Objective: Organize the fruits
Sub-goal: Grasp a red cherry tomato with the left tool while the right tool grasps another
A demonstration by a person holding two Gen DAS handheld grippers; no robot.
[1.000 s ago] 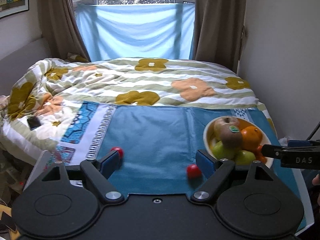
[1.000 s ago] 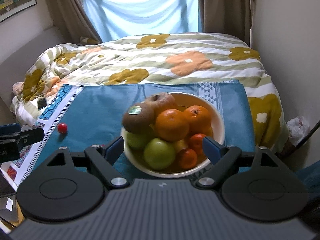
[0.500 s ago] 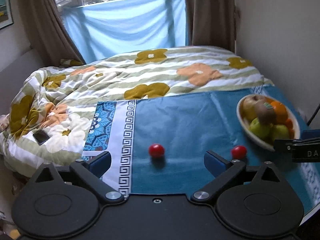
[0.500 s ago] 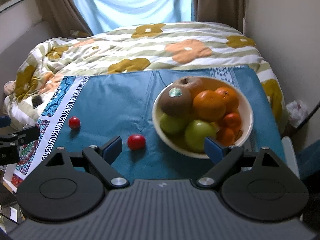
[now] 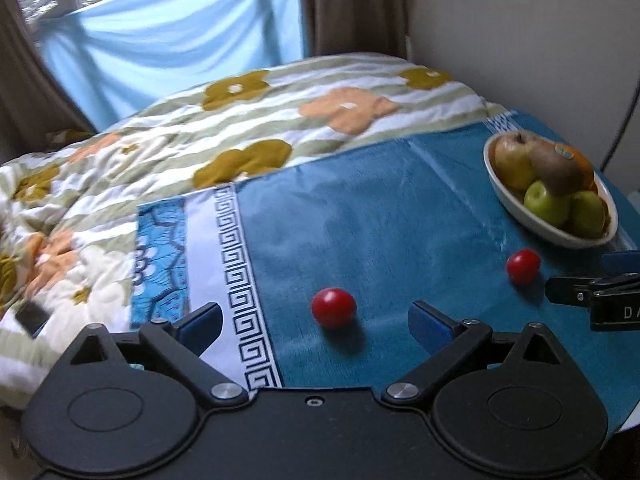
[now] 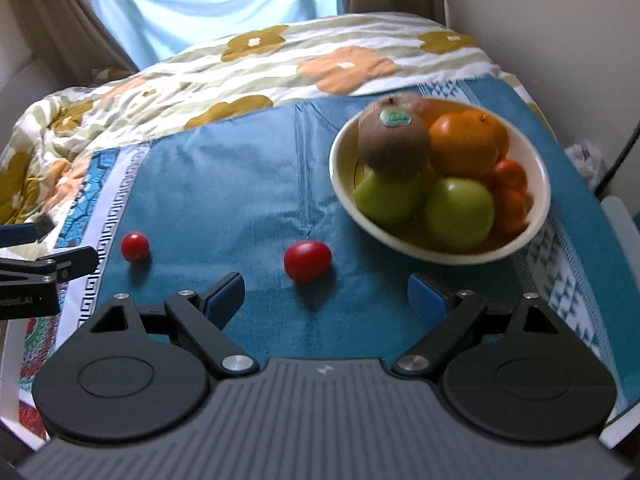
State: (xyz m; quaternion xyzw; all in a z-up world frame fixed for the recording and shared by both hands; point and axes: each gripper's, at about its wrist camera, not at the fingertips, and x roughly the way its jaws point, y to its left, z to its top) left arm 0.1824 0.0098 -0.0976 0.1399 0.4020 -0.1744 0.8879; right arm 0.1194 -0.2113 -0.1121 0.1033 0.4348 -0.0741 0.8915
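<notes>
Two red cherry tomatoes lie on a blue cloth. The left tomato [image 5: 333, 307] [image 6: 135, 246] sits just ahead of my open, empty left gripper [image 5: 316, 322]. The right tomato [image 5: 523, 266] [image 6: 307, 260] sits just ahead of my open, empty right gripper [image 6: 325, 294]. A white bowl [image 6: 536, 224] [image 5: 516, 204] holds a kiwi [image 6: 392, 142], green apples [image 6: 458, 208], oranges [image 6: 464, 144] and a brownish apple [image 5: 514, 158]; it stands at the right of the cloth.
The blue cloth [image 5: 380, 216] lies over a flowered duvet [image 5: 280, 120] on a bed. A wall is close on the right. The right gripper's fingers [image 5: 600, 292] show at the left wrist view's right edge; the left gripper's fingers [image 6: 44, 268] show at the right wrist view's left edge.
Both grippers have pulled back and shifted left from the bowl. The tomatoes now sit centred ahead of each gripper, and the bowl has slid to the right in both views.
</notes>
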